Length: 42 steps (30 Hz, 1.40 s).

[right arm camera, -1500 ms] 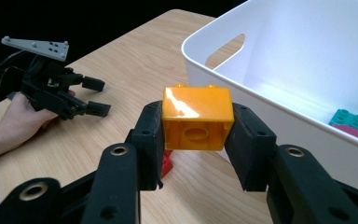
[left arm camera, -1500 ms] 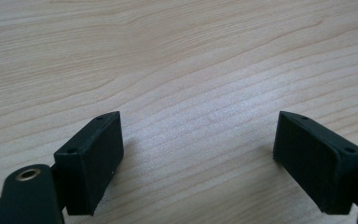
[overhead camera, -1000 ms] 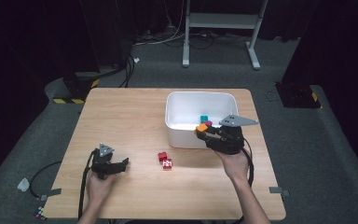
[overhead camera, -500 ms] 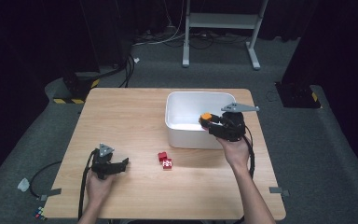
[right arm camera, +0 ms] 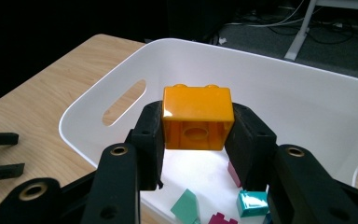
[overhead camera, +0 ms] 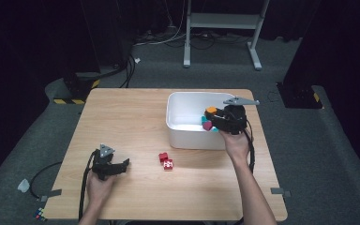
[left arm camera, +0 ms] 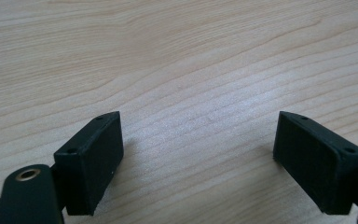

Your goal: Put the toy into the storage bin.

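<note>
The left tool (overhead camera: 123, 163) rests low on the counter (overhead camera: 131, 122) near its front left corner, jaws set wide apart with bare wood grain between them in the left gripper view; it holds nothing. Right of it, two red bricks (overhead camera: 165, 161) lie loose on the counter, just in front of the white bin (overhead camera: 180, 105) and apart from its wall. Farther right, the right tool (right arm camera: 196, 135) is clamped on an orange brick (right arm camera: 198, 123), gripped by its two side faces with the studs upward and the hollow underside facing the camera, and held above the open bin. Likely faults, as a judgement: the pads bear on smooth, glossy plastic and cover only part of each face, so a tilt or jolt of the hand could let the brick slip or rotate; released from this height it may strike the teal brick (right arm camera: 251, 203) and other pieces on the bin floor and bounce, or clip the rim if let go too near the wall. Hard to make out: in the high view the hand and tool cover the bin's right side, so the count of pieces there is uncertain; the magenta pieces at the lower edge of the right gripper view are cut off; the pattern on one red brick is too small to read.
</note>
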Motion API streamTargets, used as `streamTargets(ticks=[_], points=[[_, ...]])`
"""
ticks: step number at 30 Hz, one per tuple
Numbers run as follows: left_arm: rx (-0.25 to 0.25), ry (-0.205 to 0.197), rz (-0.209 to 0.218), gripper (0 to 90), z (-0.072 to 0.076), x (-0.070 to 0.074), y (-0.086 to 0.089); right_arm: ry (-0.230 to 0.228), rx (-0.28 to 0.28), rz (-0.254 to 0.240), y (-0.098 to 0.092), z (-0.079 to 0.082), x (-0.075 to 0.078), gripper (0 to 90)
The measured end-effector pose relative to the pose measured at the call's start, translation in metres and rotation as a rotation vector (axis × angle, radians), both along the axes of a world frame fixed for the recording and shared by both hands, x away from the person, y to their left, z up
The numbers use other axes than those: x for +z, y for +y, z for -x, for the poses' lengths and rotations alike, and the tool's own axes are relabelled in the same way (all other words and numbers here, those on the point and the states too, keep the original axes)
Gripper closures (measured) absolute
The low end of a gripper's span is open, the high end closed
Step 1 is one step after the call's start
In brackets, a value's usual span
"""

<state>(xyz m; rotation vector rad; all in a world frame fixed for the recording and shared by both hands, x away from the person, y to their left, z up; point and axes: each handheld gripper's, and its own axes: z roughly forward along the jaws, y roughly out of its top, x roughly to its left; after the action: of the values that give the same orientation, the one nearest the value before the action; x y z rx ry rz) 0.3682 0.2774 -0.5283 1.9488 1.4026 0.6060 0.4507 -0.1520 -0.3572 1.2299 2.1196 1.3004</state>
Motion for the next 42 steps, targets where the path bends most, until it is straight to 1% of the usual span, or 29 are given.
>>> streamTargets(ticks=[2,4,7,14,17,23,29,32,33,36,38,40,42], points=[[0.001,0.0,0.0,16.0,0.0,0.0,0.0,0.004,-0.002,-0.003,0.0,-0.003,-0.001,58.8],[0.001,0.0,0.0,16.0,0.0,0.0,0.0,0.012,-0.004,0.009,0.001,-0.005,-0.002,58.8],[0.001,0.0,0.0,16.0,0.0,0.0,0.0,0.024,-0.011,0.011,0.0,-0.007,-0.005,58.8],[0.0,0.0,-0.001,16.0,0.0,0.0,0.0,0.032,-0.022,0.018,0.003,-0.01,-0.009,58.8],[0.0,0.0,-0.001,16.0,0.0,0.0,0.0,0.042,-0.036,0.032,0.005,-0.014,-0.013,58.7],[-0.001,-0.001,0.0,16.1,0.0,0.0,0.0,0.055,-0.041,0.048,0.014,-0.024,-0.02,58.8],[-0.002,0.0,-0.001,16.2,0.0,0.0,0.0,0.081,-0.055,0.061,0.02,-0.032,-0.026,58.5],[-0.001,-0.001,0.0,16.2,0.0,0.0,0.0,0.102,-0.054,0.042,0.02,-0.035,-0.03,57.1],[-0.001,-0.001,0.0,16.1,0.0,0.0,0.0,0.1,-0.055,0.037,0.02,-0.036,-0.03,56.0],[-0.002,0.0,-0.001,16.2,0.0,0.0,0.0,0.109,-0.042,0.045,0.022,-0.035,-0.031,53.1],[-0.002,-0.001,-0.001,16.2,0.0,0.0,0.0,0.107,-0.042,0.046,0.022,-0.034,-0.031,52.0],[-0.002,-0.001,-0.001,16.2,0.0,0.0,0.0,0.095,-0.037,0.019,0.02,-0.032,-0.029,50.7],[-0.002,-0.001,-0.001,16.2,0.0,0.0,0.0,0.082,-0.032,0.007,0.019,-0.028,-0.027,49.0]])
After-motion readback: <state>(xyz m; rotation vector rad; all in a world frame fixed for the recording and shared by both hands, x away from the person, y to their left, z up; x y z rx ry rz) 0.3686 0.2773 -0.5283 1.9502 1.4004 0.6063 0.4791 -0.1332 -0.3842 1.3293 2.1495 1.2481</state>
